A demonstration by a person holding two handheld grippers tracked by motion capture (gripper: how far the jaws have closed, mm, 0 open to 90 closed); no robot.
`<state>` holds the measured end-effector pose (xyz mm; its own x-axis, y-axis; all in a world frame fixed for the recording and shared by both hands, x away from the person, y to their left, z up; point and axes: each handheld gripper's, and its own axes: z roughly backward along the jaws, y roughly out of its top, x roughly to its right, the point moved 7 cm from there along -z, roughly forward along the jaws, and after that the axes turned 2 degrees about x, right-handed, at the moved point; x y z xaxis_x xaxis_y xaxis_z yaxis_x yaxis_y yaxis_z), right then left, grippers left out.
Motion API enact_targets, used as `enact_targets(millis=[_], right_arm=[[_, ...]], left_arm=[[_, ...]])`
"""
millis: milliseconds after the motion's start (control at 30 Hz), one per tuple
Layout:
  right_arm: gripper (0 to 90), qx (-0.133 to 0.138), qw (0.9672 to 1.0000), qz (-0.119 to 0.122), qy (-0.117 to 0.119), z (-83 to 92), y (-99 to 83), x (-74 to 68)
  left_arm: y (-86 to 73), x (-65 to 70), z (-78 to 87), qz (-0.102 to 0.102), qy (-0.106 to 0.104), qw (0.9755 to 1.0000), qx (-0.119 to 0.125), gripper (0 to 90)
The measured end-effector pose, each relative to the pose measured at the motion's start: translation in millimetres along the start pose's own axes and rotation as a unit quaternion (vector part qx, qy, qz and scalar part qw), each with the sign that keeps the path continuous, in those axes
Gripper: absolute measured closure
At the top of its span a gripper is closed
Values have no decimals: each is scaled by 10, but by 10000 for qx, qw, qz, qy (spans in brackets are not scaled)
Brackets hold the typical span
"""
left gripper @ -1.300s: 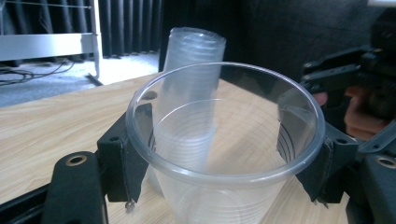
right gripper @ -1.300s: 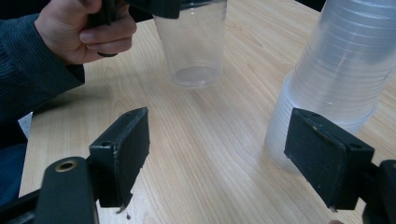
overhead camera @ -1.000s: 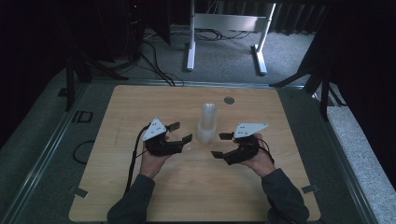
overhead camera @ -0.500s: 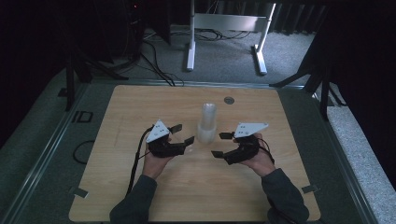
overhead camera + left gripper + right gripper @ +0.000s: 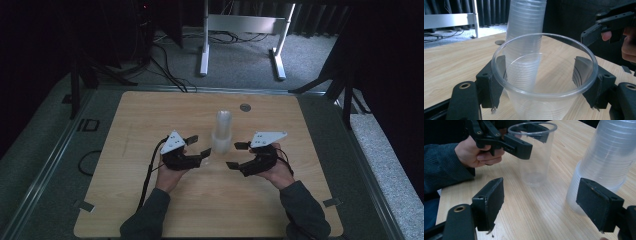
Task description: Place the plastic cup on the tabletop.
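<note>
High view shows me at a wooden table (image 5: 150,200) with a stack of clear plastic cups (image 5: 221,131) standing upside down near its middle. My left gripper (image 5: 199,145) sits just left of the stack, my right gripper (image 5: 237,155) just right of it.

Left gripper view has 1 single clear cup (image 5: 544,82) upright between my 2 black jaws, both pads pressed against its wall just under the rim, so that gripper is closed on the cup at about half its span. The cup's base seems to rest on or very near the tabletop, just beside the stack.

Right gripper view shows my right jaws standing wide apart with nothing between them, the stack (image 5: 604,162) ahead to one side and the held cup (image 5: 534,152) ahead to the other.

I judge the step in hand is setting 1 separated cup down beside the stack. Next I need to ease the left jaws open without tipping the light cup, then draw back clear.
</note>
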<state>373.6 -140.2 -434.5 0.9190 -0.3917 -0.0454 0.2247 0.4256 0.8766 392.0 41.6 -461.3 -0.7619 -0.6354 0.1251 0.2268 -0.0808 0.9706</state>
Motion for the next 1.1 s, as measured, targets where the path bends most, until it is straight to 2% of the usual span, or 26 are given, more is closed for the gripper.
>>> enact_targets(millis=[367, 667, 833, 1000, 1100], right_arm=[[221, -1, 10000, 3, 11, 5, -2, -5], [221, -10, 10000, -1, 14, 0, -6, -5], [221, -10, 10000, 15, 21, 0, -1, -8], [221, -7, 10000, 13, 15, 5, 0, -5], [221, -12, 10000, 23, 23, 4, 4, -8]], left_arm=[[-103, 35, -97, -11, -13, 10000, -96, 276], [-155, 43, -139, -115, 60, 9998, -139, 275], [-181, 24, -142, -86, 127, 9998, -111, 275], [-211, 27, -159, -155, 167, 9996, -169, 275], [-238, 11, -174, -111, 200, 9995, -197, 275]])
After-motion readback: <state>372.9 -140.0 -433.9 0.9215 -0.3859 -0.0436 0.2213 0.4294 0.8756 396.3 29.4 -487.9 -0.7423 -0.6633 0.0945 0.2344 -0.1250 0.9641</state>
